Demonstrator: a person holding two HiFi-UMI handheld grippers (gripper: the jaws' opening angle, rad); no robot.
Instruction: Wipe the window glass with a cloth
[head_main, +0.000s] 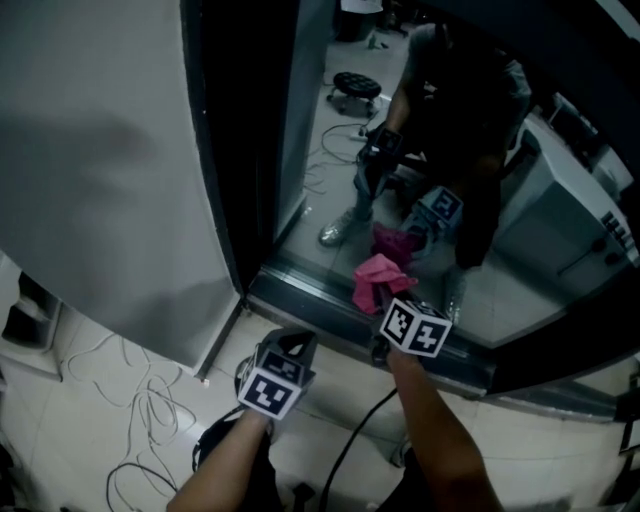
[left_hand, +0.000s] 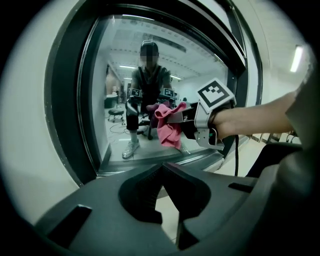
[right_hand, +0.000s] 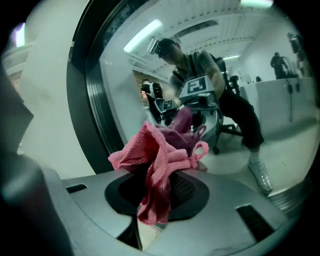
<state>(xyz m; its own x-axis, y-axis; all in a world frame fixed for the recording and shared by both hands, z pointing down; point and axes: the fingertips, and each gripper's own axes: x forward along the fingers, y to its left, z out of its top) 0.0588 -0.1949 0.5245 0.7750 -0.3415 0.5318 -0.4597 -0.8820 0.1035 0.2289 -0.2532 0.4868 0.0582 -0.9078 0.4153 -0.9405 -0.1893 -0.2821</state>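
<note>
A crumpled pink cloth is pressed low against the window glass, just above the bottom frame. My right gripper is shut on the cloth, which bunches out between its jaws in the right gripper view. The left gripper view shows the same cloth hanging from the right gripper in front of the glass. My left gripper hovers lower and to the left, a little off the sill, its jaws shut together with nothing between them. The glass mirrors the cloth and the person.
A thick dark window frame runs down the left of the glass, with a metal sill along the bottom. A pale wall panel lies to the left. Loose cables trail over the floor below.
</note>
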